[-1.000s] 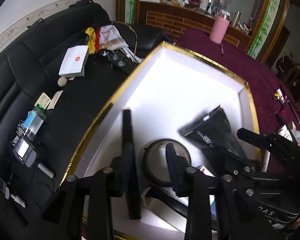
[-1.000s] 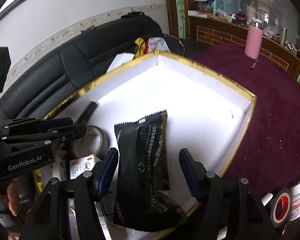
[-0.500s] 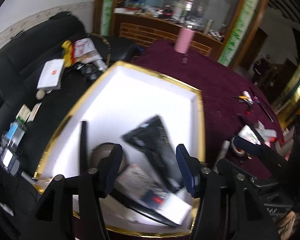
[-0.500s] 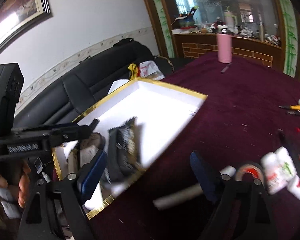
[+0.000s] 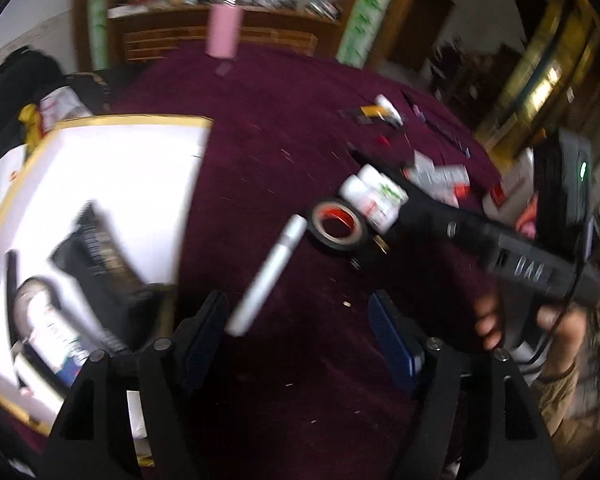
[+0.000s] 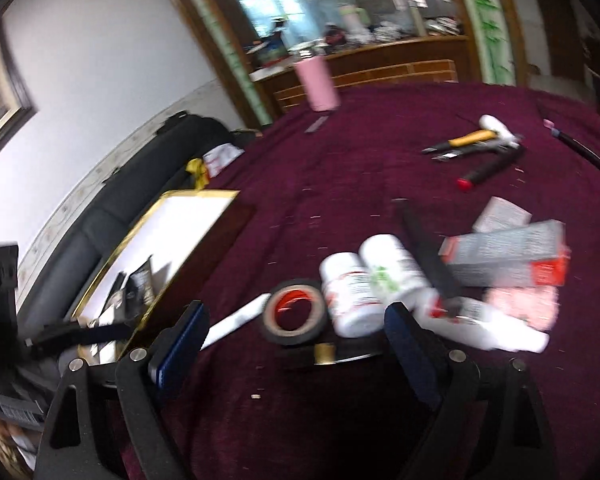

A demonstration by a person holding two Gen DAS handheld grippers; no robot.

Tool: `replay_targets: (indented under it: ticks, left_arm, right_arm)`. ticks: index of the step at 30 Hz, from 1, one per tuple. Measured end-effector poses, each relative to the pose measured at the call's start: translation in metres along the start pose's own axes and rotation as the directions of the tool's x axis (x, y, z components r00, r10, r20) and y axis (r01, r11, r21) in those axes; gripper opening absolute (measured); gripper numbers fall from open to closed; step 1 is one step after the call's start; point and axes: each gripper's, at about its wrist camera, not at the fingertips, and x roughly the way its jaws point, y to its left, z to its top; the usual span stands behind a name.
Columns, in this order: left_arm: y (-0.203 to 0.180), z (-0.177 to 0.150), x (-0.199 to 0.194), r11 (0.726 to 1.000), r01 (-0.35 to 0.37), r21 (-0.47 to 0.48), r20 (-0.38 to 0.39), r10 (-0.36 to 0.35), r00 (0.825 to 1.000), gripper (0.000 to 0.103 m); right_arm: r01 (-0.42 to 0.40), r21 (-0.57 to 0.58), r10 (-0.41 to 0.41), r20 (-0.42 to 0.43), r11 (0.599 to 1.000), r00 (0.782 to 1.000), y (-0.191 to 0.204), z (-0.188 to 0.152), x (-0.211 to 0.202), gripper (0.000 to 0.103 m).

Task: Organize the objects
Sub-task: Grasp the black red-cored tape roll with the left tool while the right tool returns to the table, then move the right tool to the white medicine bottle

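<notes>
Both views motion-blurred. Left gripper point(image 5: 300, 328) sits at bottom centre of left wrist view, matte black plastic arms w/ blue pads, jaws spread wide, nothing between them but deep maroon velvety tablecloth point(image 5: 292, 152) flecked w/ pale lint. Silver-grey marker point(image 5: 266, 276), a slim cylinder, lies diagonal just above the left pad. Upper right of it: black tape roll point(image 5: 336, 226) w/ reddish inner core, flat on the cloth, touching two white pill bottles point(image 5: 374, 196) lying on their sides, green & red label print. Left side of frame holds the white tray point(image 5: 140, 152), rectangular, gold foil rim, smooth glossy floor; inside at lower left a crinkled black foil packet point(image 5: 100, 256), a round tape ring and a small printed box, all too smeared to detail. Right gripper point(image 6: 296, 344) at bottom centre of right wrist view, also gaping wide & empty, hovering over the tape roll point(image 6: 294, 312) and bottles point(image 6: 372, 284). Right of those: a long grey carton w/ red end point(image 6: 508, 258), a small white box behind it, a pinkish blurred pack & a white tube below. Far end of the table: pink cylindrical flask point(image 6: 318, 84) standing upright, yellow-handled knife point(image 6: 470, 138), black pen w/ red tip point(image 6: 490, 170). Black leather sofa point(image 6: 140, 168) at left, behind the tray.
</notes>
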Motion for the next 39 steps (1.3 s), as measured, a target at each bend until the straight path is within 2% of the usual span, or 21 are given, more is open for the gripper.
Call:
replay_targets:
  ticks: [5,9,13,17,25,26,28,32,35,37,39]
  left_arm:
    - [-0.016,0.014,0.032,0.998,0.007,0.056,-0.064,-0.003,0.998,0.073]
    - [-0.02,0.02,0.042,0.996,-0.014,0.091,-0.067,0.02,0.998,0.073]
    - [-0.02,0.021,0.05,0.993,-0.032,0.115,-0.073,0.041,0.996,0.073]
    - [-0.02,0.026,0.055,0.993,-0.031,0.113,-0.065,0.039,0.997,0.073]
    - [-0.016,0.045,0.063,0.997,-0.058,0.042,-0.011,0.058,0.998,0.072]
    - [-0.015,0.046,0.065,0.998,-0.051,0.035,-0.015,0.052,0.999,0.07]
    - [-0.014,0.048,0.068,0.999,-0.037,0.024,-0.023,0.037,0.999,0.058]
    - [-0.024,0.06,0.081,0.995,-0.052,0.091,-0.02,0.054,0.998,0.055]
    - [-0.029,0.069,0.101,0.988,-0.049,0.146,-0.07,0.06,0.996,0.052]
    - [-0.031,0.07,0.117,0.983,-0.06,0.175,-0.107,0.08,0.991,0.047]
    - [-0.031,0.072,0.118,0.981,-0.049,0.185,-0.099,0.069,0.993,0.046]
  right_arm:
    - [0.03,0.055,-0.031,0.017,0.998,0.999,-0.015,0.004,-0.008,0.093]
    - [0.078,0.086,-0.08,0.019,0.993,0.997,-0.025,0.005,-0.01,0.093]
    - [0.086,0.1,-0.088,0.015,0.991,0.996,-0.03,0.005,-0.01,0.093]
    - [0.109,0.097,-0.11,0.01,0.989,0.994,-0.031,0.004,-0.008,0.093]
    - [0.129,0.134,-0.132,0.009,0.983,0.991,-0.039,0.004,-0.006,0.093]
    - [0.131,0.135,-0.133,0.008,0.982,0.991,-0.039,0.004,-0.005,0.093]
    - [0.131,0.133,-0.134,0.009,0.982,0.991,-0.039,0.004,-0.005,0.093]
    - [0.136,0.125,-0.138,0.012,0.983,0.99,-0.039,0.004,-0.005,0.093]
    - [0.137,0.135,-0.14,0.007,0.981,0.99,-0.042,0.004,-0.005,0.093]
    - [0.137,0.142,-0.139,0.006,0.98,0.99,-0.044,0.004,-0.005,0.093]
    - [0.138,0.147,-0.14,0.005,0.979,0.99,-0.045,0.004,-0.004,0.093]
